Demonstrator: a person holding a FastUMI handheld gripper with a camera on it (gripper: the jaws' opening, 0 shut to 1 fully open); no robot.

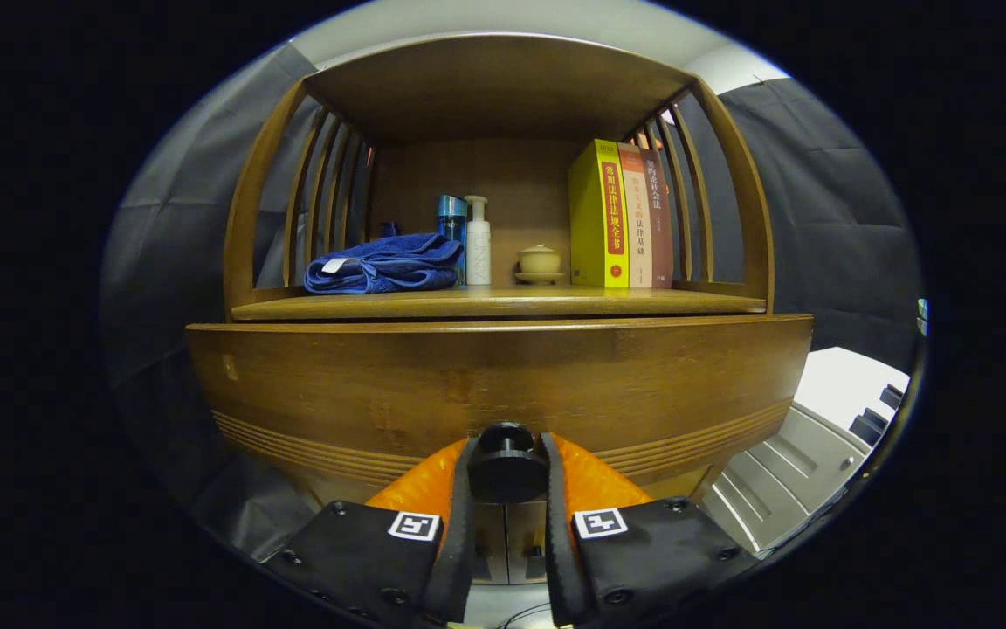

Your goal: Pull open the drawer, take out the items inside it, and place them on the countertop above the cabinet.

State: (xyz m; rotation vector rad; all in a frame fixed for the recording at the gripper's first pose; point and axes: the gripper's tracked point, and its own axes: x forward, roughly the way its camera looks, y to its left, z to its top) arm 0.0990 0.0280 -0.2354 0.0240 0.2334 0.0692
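A wooden cabinet stands right in front of me, and its drawer front [503, 384] spans most of the scene. A round dark knob [507, 463] sticks out low on the drawer's middle. My gripper [508, 467] is shut on this knob, one finger pressing each side. Above the drawer lies the countertop [503, 303], the floor of an open shelf with slatted sides. The drawer's inside is hidden.
On the countertop lie a folded blue towel [385, 265], a blue bottle [451, 223], a white pump bottle [478, 243], a small lidded cup on a saucer [540, 263] and three upright books [621, 216]. Light grey furniture [804, 454] stands lower right.
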